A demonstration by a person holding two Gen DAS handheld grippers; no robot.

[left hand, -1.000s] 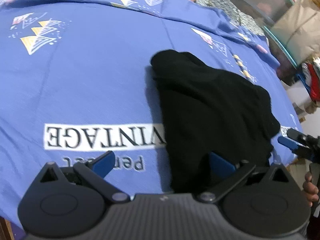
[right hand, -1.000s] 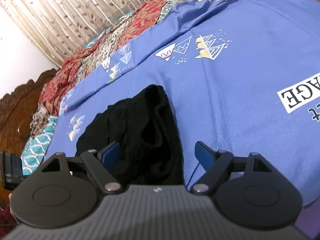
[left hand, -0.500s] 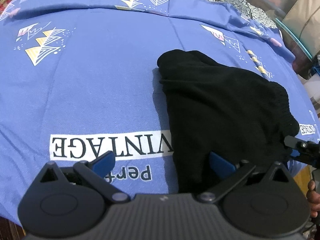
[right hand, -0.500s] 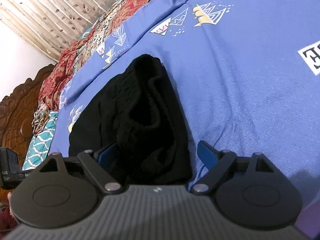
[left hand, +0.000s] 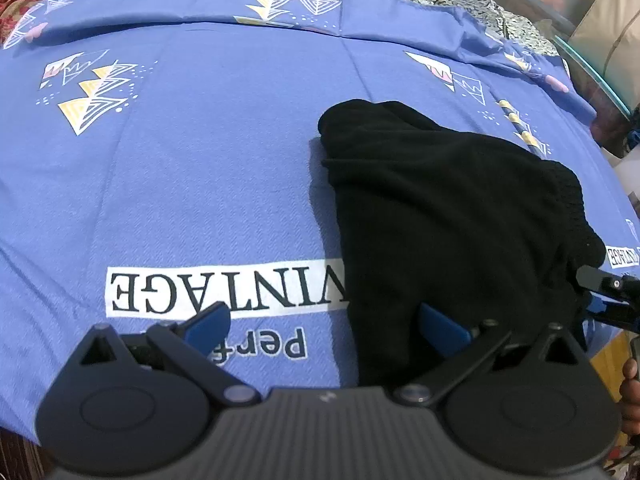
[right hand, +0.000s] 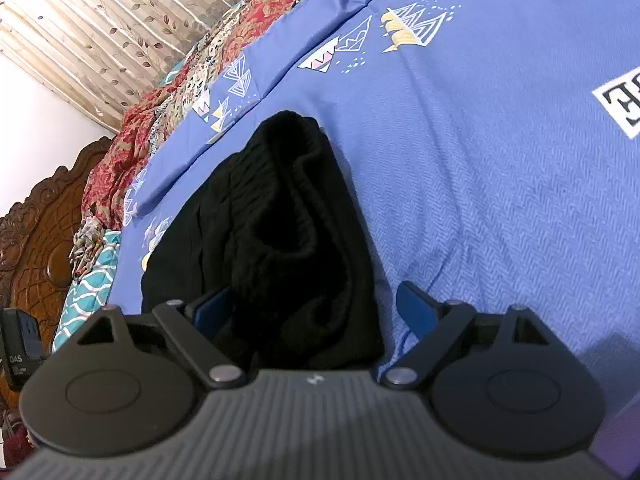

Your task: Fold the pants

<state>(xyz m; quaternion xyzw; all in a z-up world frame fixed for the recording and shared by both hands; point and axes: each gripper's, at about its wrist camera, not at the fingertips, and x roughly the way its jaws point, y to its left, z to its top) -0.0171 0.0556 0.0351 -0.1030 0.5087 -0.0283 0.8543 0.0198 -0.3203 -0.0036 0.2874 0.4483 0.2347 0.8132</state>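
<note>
The black pants (left hand: 448, 216) lie folded in a thick bundle on the blue bedsheet (left hand: 200, 168). My left gripper (left hand: 324, 326) is open above the sheet, its right finger over the near edge of the pants. In the right wrist view the pants (right hand: 288, 232) lie straight ahead. My right gripper (right hand: 312, 306) is open, and the near end of the bundle sits between its fingers. The right gripper also shows at the right edge of the left wrist view (left hand: 608, 292).
The sheet bears a white "VINTAGE" label (left hand: 224, 288) next to the pants. A red patterned quilt (right hand: 168, 120), a carved wooden headboard (right hand: 36, 240) and a curtain (right hand: 100, 12) lie beyond. Storage boxes (left hand: 592, 20) stand past the bed's far right edge.
Both grippers have drawn back and risen a little, so more of the sheet and pants shows. The pants have not moved. Both grippers stay open.
</note>
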